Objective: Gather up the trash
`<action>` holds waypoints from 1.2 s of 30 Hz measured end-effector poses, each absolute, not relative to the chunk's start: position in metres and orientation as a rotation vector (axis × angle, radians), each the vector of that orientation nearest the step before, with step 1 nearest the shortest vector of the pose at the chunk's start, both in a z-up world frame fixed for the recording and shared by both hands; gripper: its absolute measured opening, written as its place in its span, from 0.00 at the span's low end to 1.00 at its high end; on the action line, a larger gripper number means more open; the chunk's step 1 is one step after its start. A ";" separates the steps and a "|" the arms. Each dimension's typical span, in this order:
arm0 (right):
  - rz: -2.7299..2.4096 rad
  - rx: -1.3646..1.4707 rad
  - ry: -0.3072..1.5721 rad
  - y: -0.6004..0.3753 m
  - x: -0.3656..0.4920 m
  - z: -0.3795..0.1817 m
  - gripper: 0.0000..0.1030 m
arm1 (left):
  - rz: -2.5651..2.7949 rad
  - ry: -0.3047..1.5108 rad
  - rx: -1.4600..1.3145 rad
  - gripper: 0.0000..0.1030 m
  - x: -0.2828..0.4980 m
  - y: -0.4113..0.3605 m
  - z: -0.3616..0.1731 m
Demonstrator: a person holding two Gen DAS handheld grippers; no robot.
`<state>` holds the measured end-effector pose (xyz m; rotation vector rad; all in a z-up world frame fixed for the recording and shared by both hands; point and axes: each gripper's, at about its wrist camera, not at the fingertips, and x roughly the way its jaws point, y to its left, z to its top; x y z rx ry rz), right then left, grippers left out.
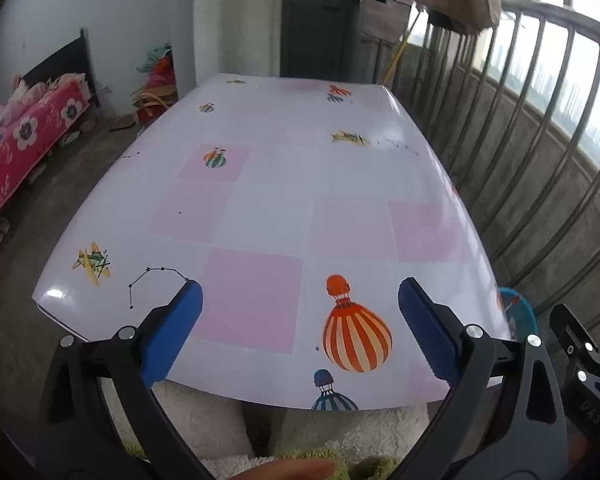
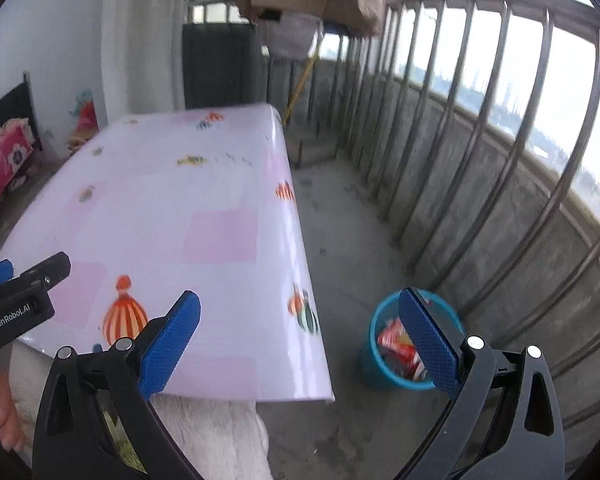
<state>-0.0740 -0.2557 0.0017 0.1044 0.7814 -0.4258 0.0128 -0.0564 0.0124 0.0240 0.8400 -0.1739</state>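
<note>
Hovering wide open, holding nothing: left hand-held gripper (image 1: pixel 300 314) over worktop (image 1: pixel 292 208), right hand-held gripper (image 2: pixel 300 320) near edge. Sitting in blue bin (image 2: pixel 374 364) on floor: red trash (image 2: pixel 396 344). Probably finishing; looking slowly for leftover bits.

Bright daylight from railing (image 2: pixel 480 120) side; tabletop (image 1: pixel 300 200) glare; edges bent, perhaps blurred.

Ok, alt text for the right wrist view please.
Open right gripper with blue fingers hovers between a glossy pink-and-white balloon-print table and a small blue plastic bin holding red wrappers on the concrete balcony floor; left gripper at frame edge.
</note>
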 end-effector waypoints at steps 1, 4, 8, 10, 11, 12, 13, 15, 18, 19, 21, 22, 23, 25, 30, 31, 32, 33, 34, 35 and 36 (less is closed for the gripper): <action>-0.434 0.108 0.789 -0.258 -0.075 0.000 0.94 | -0.179 0.846 0.034 0.91 0.013 -0.059 0.011; -0.467 0.102 0.811 -0.265 -0.079 -0.005 0.94 | -0.194 0.870 0.059 0.91 0.015 -0.067 0.005; -0.500 0.116 0.841 -0.276 -0.081 -0.011 0.94 | -0.215 0.900 0.078 0.91 0.016 -0.077 -0.001; -0.512 0.125 0.851 -0.281 -0.082 -0.013 0.94 | -0.223 0.906 0.084 0.91 0.016 -0.080 -0.001; -0.516 0.128 0.854 -0.283 -0.082 -0.014 0.94 | -0.225 0.907 0.086 0.91 0.016 -0.081 -0.001; -0.520 0.130 0.856 -0.284 -0.083 -0.015 0.94 | -0.225 0.908 0.089 0.91 0.016 -0.082 -0.002; -0.524 0.132 0.858 -0.286 -0.084 -0.015 0.94 | -0.225 0.908 0.091 0.91 0.017 -0.082 -0.002; -0.531 0.137 0.860 -0.289 -0.085 -0.016 0.94 | -0.221 0.909 0.092 0.91 0.018 -0.083 -0.002; -0.543 0.142 0.863 -0.294 -0.087 -0.018 0.94 | -0.216 0.910 0.095 0.91 0.020 -0.083 -0.002; -0.546 0.144 0.864 -0.295 -0.087 -0.018 0.94 | -0.216 0.911 0.096 0.91 0.020 -0.084 -0.001; -0.552 0.152 0.865 -0.298 -0.088 -0.019 0.94 | -0.220 0.911 0.101 0.91 0.019 -0.085 -0.001; -0.555 0.156 0.866 -0.299 -0.089 -0.019 0.94 | -0.222 0.910 0.102 0.91 0.019 -0.086 -0.001; -0.557 0.160 0.867 -0.300 -0.090 -0.019 0.94 | -0.226 0.909 0.104 0.91 0.018 -0.087 -0.001; -0.560 0.165 0.867 -0.301 -0.092 -0.019 0.94 | -0.234 0.906 0.109 0.91 0.016 -0.088 0.000; -0.564 0.163 0.867 -0.301 -0.095 -0.020 0.94 | -0.250 0.905 0.125 0.91 0.015 -0.092 -0.001; -0.565 0.164 0.866 -0.301 -0.095 -0.020 0.94 | -0.250 0.904 0.127 0.91 0.014 -0.093 -0.001; -0.565 0.164 0.865 -0.301 -0.096 -0.020 0.94 | -0.251 0.903 0.128 0.91 0.014 -0.093 0.000; -0.565 0.164 0.866 -0.302 -0.096 -0.020 0.94 | -0.252 0.901 0.128 0.91 0.013 -0.093 0.000; -0.566 0.164 0.866 -0.302 -0.096 -0.020 0.94 | -0.253 0.900 0.128 0.91 0.013 -0.093 0.000; -0.565 0.164 0.866 -0.303 -0.096 -0.020 0.94 | -0.253 0.899 0.129 0.91 0.013 -0.093 0.000; -0.564 0.165 0.866 -0.302 -0.096 -0.020 0.94 | -0.253 0.899 0.129 0.91 0.013 -0.094 0.001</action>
